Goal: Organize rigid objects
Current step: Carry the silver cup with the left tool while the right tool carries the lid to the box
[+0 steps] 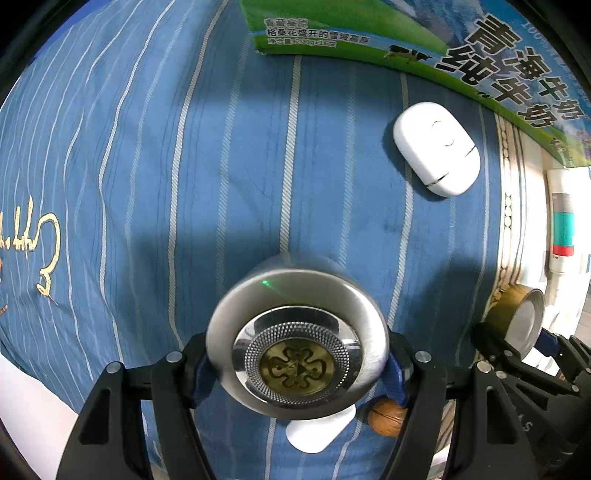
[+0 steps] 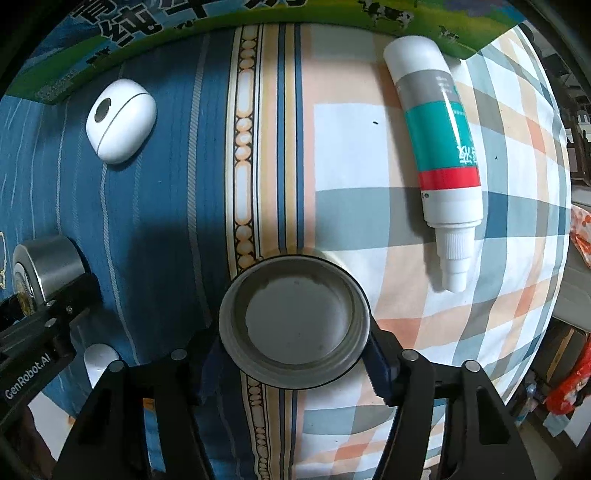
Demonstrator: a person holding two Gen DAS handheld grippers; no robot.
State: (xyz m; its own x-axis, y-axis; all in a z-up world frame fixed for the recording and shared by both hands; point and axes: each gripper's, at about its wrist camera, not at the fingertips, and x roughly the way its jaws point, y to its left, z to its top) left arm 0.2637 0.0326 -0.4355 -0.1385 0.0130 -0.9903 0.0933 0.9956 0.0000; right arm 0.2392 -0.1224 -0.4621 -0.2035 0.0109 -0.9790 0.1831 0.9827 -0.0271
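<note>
My left gripper point(image 1: 297, 363) is shut on a silver metal cap with a gold emblem point(image 1: 297, 350), held above the blue striped cloth point(image 1: 147, 166). My right gripper point(image 2: 295, 350) is shut on a round jar lid point(image 2: 295, 321), its grey inside facing the camera. In the left wrist view that lid point(image 1: 522, 319) shows at the far right. In the right wrist view the silver cap point(image 2: 48, 264) shows at the left edge. A white oval case point(image 1: 436, 147) point(image 2: 120, 120) lies on the blue cloth. A white, teal and red tube point(image 2: 439, 147) lies on the checked cloth.
A green and blue milk carton box point(image 1: 406, 40) point(image 2: 184, 22) stands along the far edge. A walnut point(image 1: 388, 417) and a white object point(image 1: 317, 432) lie under the left gripper. The checked cloth point(image 2: 369, 221) covers the right side; clutter lies beyond its right edge.
</note>
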